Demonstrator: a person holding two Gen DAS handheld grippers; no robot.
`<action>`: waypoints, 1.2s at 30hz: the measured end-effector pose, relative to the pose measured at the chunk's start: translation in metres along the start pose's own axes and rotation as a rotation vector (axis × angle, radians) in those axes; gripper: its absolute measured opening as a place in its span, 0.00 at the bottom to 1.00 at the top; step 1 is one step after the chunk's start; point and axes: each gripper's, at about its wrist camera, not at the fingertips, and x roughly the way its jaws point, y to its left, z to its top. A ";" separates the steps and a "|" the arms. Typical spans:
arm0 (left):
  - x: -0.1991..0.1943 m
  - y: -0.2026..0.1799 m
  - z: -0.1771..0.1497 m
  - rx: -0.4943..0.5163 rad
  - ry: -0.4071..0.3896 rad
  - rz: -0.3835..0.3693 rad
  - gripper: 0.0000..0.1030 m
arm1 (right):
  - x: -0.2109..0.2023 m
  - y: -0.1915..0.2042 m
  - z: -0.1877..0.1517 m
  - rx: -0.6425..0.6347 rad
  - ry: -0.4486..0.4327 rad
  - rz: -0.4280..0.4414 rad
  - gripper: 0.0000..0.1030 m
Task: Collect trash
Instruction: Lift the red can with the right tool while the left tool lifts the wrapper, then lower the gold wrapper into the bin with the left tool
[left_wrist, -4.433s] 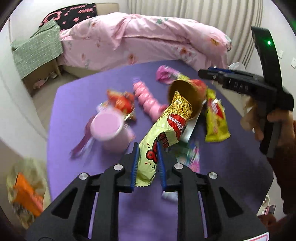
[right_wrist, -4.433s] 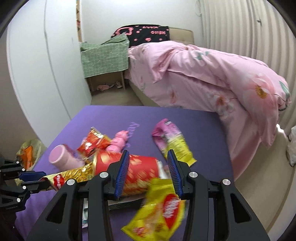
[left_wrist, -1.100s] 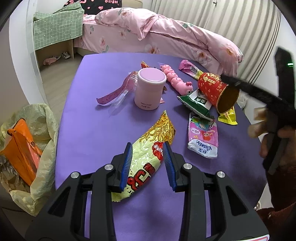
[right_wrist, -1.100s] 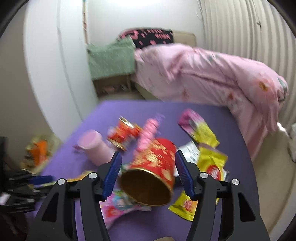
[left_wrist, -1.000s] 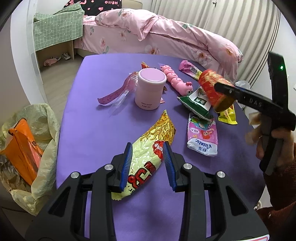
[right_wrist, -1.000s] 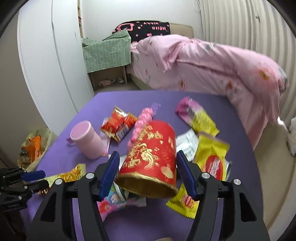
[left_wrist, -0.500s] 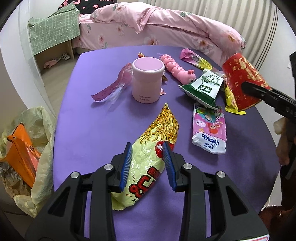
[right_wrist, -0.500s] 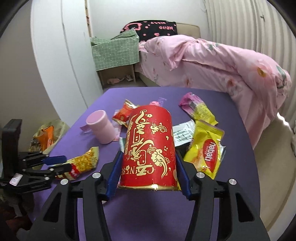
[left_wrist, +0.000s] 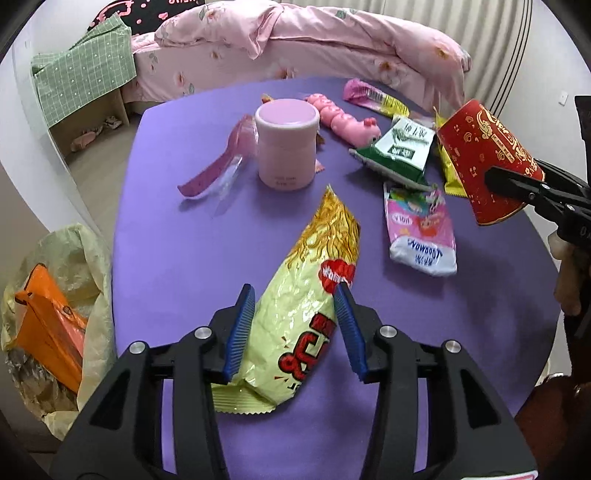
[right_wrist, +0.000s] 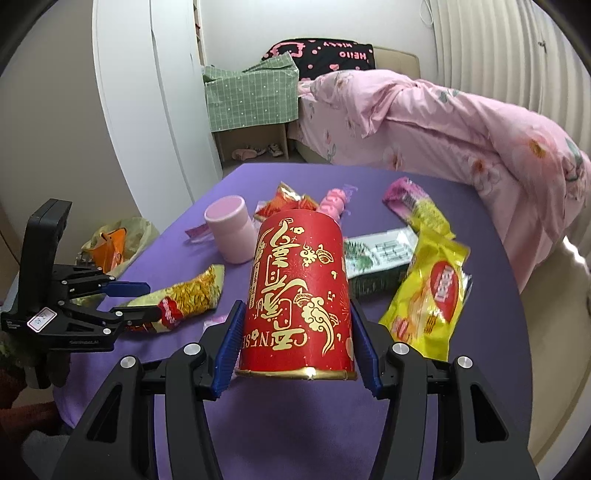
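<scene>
My right gripper (right_wrist: 295, 354) is shut on a red paper cup with gold print (right_wrist: 299, 295) and holds it above the purple table (right_wrist: 461, 424); the cup also shows in the left wrist view (left_wrist: 487, 162). My left gripper (left_wrist: 295, 328) is open, its jaws either side of a yellow noodle snack bag (left_wrist: 306, 314) that lies flat on the table (left_wrist: 177, 236). The bag and left gripper (right_wrist: 144, 301) show at the left of the right wrist view.
On the table lie a pink jar (left_wrist: 287, 144), a pink toy (left_wrist: 347, 120), a green packet (left_wrist: 400, 147), a pink-white packet (left_wrist: 421, 229), a yellow chip bag (right_wrist: 432, 291) and a pink-yellow wrapper (right_wrist: 417, 206). A yellowish trash bag (left_wrist: 48, 295) sits on the floor left of the table.
My right gripper has lifted the red cup and turned it bottom-up. My left gripper has let go of the noodle bag, which now lies on the table between open jaws.
</scene>
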 end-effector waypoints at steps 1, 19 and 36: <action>0.000 -0.002 -0.001 0.001 0.003 0.003 0.41 | 0.002 -0.001 -0.003 0.007 0.009 0.001 0.50; -0.036 -0.014 -0.026 -0.085 0.000 0.068 0.21 | -0.003 0.006 -0.009 0.023 0.011 0.048 0.50; -0.156 0.100 -0.053 -0.375 -0.228 0.301 0.20 | 0.005 0.143 0.075 -0.239 -0.080 0.223 0.50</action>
